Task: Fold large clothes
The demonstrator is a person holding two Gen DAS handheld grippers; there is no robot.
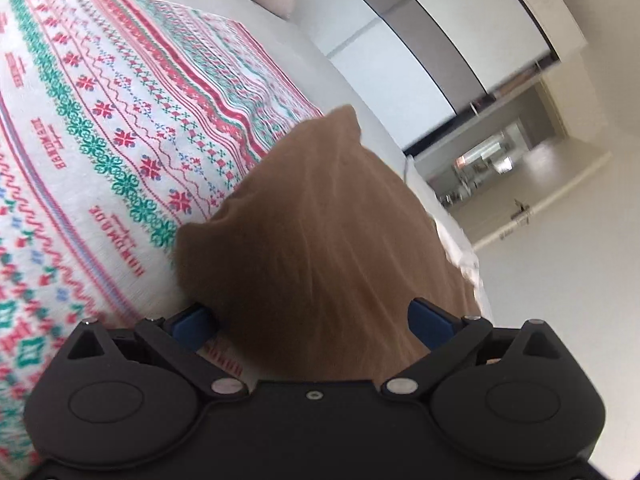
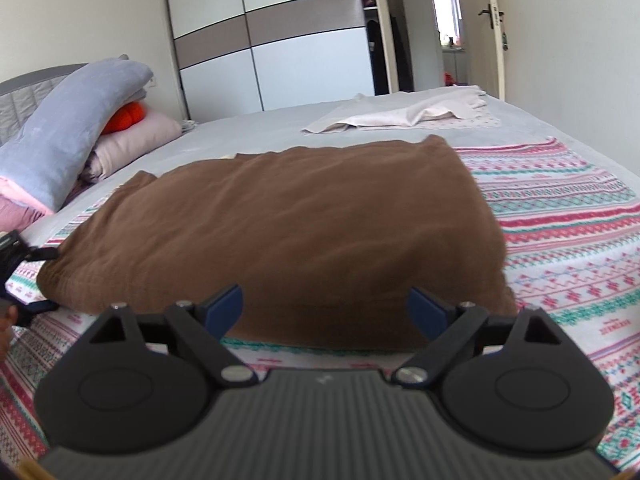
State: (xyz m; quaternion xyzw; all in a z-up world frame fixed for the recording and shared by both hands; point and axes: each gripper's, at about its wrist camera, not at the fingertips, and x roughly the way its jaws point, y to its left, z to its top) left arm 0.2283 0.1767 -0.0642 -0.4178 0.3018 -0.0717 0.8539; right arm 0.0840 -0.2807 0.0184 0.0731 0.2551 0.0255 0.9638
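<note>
The brown garment (image 2: 280, 232) lies folded into a thick, soft-edged rectangle on the patterned blanket (image 2: 568, 216) across the bed, its near edge just ahead of the right gripper (image 2: 324, 308). Both tools stand with jaws wide apart and nothing pinched; the left gripper (image 1: 312, 320) sits at the garment's end, cloth between its fingers but not pressed. A likely slip: closing too deep could catch the blanket with the garment, or take only the top layer and spill the fold.
</note>
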